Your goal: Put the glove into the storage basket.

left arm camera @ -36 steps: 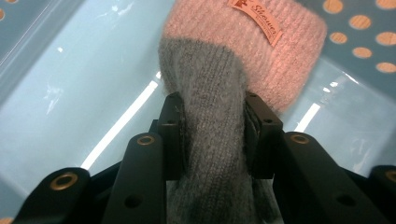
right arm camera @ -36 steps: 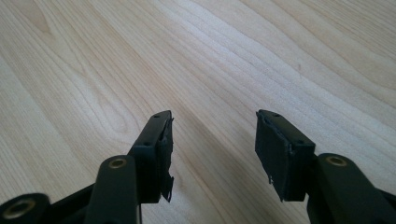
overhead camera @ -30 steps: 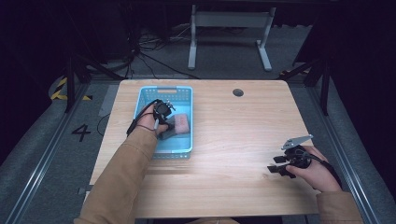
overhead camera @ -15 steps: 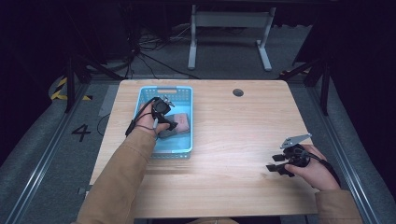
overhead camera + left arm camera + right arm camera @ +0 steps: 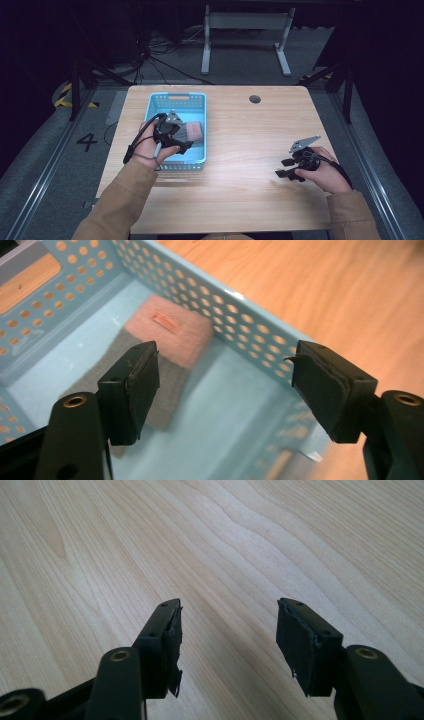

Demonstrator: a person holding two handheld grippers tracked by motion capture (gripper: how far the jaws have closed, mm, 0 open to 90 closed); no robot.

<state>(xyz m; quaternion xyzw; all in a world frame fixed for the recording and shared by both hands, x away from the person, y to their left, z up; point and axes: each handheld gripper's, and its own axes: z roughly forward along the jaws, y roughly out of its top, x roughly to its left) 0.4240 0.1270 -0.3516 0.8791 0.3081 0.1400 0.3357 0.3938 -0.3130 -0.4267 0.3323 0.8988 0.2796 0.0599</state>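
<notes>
step: judged a pick from the basket [image 5: 200, 102] | left gripper [image 5: 225, 385]: jaws spread, empty, over the basket | cloth [image 5: 165, 347]: pink-and-grey, flat on basket floor, just beyond and below left jaw | right gripper [image 5: 227, 640]: jaws spread, empty, low over table [image 5: 280, 540] | next: likely drop left jaws astride the cloth edge, then close

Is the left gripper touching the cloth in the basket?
Apart. The left gripper view shows its open jaws above the cloth, with nothing between them.

Digit "4" [image 5: 87, 142] on grey floor [image 5: 45, 150], left of table [image 5: 240, 200].
</notes>
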